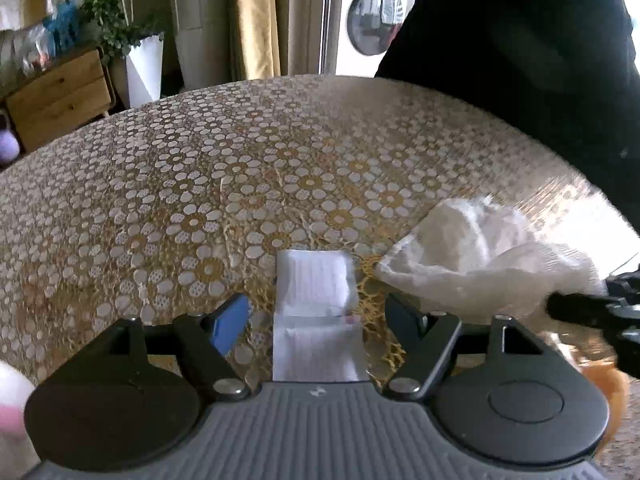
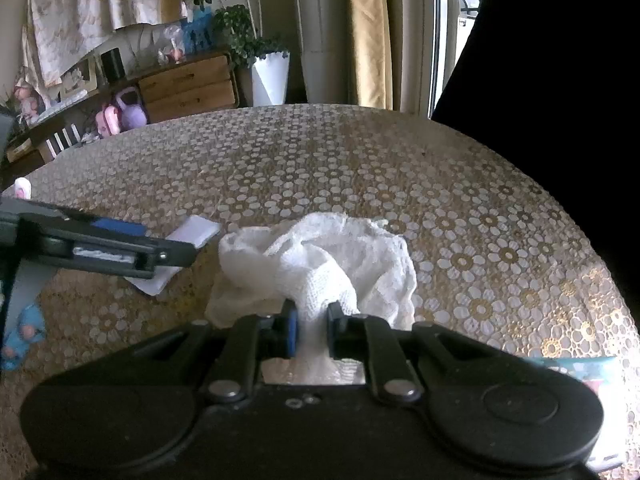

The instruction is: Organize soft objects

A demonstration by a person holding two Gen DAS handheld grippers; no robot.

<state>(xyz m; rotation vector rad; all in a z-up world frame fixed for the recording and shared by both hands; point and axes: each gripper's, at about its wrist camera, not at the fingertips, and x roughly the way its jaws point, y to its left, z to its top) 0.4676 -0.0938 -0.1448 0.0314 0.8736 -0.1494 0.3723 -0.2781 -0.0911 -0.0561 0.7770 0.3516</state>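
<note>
Starting at the left, we note a pink-and-white soft object (image 1: pixel 10 412) at the edge of the left wrist view, only partly visible. We find the left gripper (image 1: pixel 316 312) with its jaws spread wide; a small folded white cloth (image 1: pixel 316 312) lies flat on the table between them, and neither pad presses on it. The table carries a gold and white flower-patterned cloth (image 1: pixel 200 184). Just right of the folded piece we record a crumpled white lace cloth (image 2: pixel 320 264), bunched up from the table. The right gripper (image 2: pixel 312 328) has its jaws pressed together on a gathered fold of that lace cloth. At the far right a dark-clothed person (image 2: pixel 560 80) stands beside the table.
</note>
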